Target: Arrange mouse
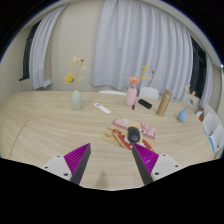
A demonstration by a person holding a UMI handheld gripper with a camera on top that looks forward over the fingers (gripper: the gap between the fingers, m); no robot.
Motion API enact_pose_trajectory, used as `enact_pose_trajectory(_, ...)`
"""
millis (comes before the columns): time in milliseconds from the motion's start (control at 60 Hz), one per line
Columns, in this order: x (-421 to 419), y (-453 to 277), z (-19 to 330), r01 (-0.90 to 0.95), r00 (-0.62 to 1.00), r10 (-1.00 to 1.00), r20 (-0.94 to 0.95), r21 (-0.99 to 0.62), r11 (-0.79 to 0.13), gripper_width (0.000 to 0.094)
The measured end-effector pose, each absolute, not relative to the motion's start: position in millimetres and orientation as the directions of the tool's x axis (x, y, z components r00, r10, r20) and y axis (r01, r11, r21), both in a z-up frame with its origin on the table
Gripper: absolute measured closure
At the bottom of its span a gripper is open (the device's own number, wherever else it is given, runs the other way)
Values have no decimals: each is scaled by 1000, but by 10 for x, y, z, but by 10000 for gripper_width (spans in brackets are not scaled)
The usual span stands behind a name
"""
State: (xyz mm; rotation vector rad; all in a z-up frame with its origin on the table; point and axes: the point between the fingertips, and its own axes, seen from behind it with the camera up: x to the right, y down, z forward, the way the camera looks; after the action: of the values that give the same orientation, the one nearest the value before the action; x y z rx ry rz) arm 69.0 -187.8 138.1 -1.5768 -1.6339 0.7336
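Note:
A dark mouse (133,134) lies on a pink and red patterned mouse pad (130,139) on the light wooden table (50,125). It sits just ahead of my right finger (146,163), beyond the fingertips. My gripper (108,153) is open and empty, held above the table, with bare tabletop between the fingers. The magenta pads show on both fingers.
At the back stand a light blue vase with yellow flowers (77,98), a white remote (102,107), a pink bottle (132,96), a dark object (145,103) and a wooden block (165,101). A blue cup (182,116) stands at the right. Curtains hang behind.

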Motion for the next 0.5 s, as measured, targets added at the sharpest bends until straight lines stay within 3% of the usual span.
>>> enact_pose_trajectory(217,1605,-2227,1215,612,12,996,92,-788,66,77)
enact_pose_trajectory(500,2060,-2134,1220,597,65,990,122,-800,59,77)
